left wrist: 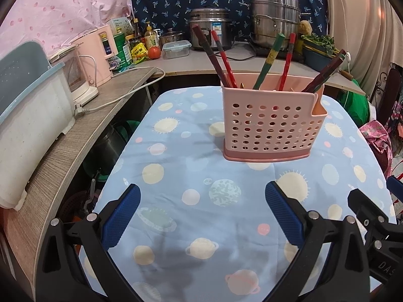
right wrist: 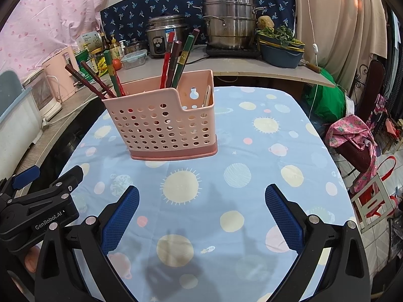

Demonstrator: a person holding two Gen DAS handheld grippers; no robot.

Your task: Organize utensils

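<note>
A pink perforated utensil holder (left wrist: pixel 273 128) stands upright on the table with the blue planet-print cloth (left wrist: pixel 191 171); it also shows in the right wrist view (right wrist: pixel 166 125). Several red, green and dark chopsticks (left wrist: pixel 267 63) stand tilted in it, also seen in the right wrist view (right wrist: pixel 176 58). A pale utensil handle (right wrist: pixel 207 95) leans in its lower right compartment. My left gripper (left wrist: pixel 201 196) is open and empty, hovering in front of the holder. My right gripper (right wrist: pixel 201 196) is open and empty, to the right of the left one (right wrist: pixel 37 201).
A wooden shelf (left wrist: pixel 75 138) along the left carries a white-blue bin (left wrist: pixel 27 115) and pink appliances (left wrist: pixel 100 55). The back counter holds a rice cooker (left wrist: pixel 209 27), a steel steamer pot (left wrist: pixel 274 17), jars and a tomato (left wrist: pixel 154 52). Chairs and cloths (right wrist: pixel 352 136) stand at the right.
</note>
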